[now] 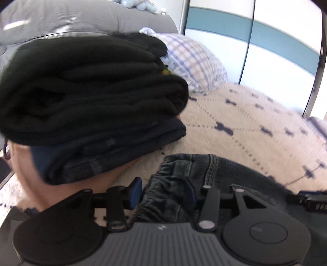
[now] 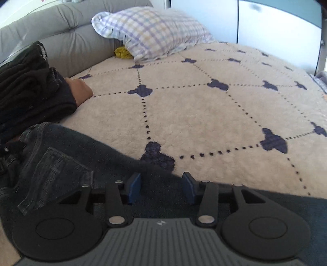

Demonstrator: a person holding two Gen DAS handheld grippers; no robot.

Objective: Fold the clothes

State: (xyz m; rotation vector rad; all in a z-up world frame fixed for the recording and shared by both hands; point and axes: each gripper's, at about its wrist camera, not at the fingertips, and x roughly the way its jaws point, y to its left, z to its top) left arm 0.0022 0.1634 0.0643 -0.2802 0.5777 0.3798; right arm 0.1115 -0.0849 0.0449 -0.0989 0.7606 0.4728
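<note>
Left gripper (image 1: 162, 191) sits low over the bed with its two blue pads apart, and the gathered elastic waistband of a pair of dark jeans (image 1: 204, 176) is bunched up between them; the right-hand pad looks pressed into the denim, but whether the left-hand one touches it cannot be told. Just beyond, a stack of folded dark clothes (image 1: 92, 98) rests on the cream blanket (image 1: 255, 122), which is patterned with dotted lines and navy shapes. Behind the stack lies a checked pillow (image 1: 194, 63), against a grey padded headboard (image 1: 81, 18).

Right gripper (image 2: 161, 187) hovers over the jeans (image 2: 61, 163) further along, its jaws parted with nothing pinched; the denim lies flat beneath them, back pocket showing to the left. From this side the stack (image 2: 30, 86) stands at the left edge, the pillow (image 2: 153, 30) leans at the headboard (image 2: 71, 41), and something small and yellow (image 2: 122, 52) is tucked under the pillow's corner.
</note>
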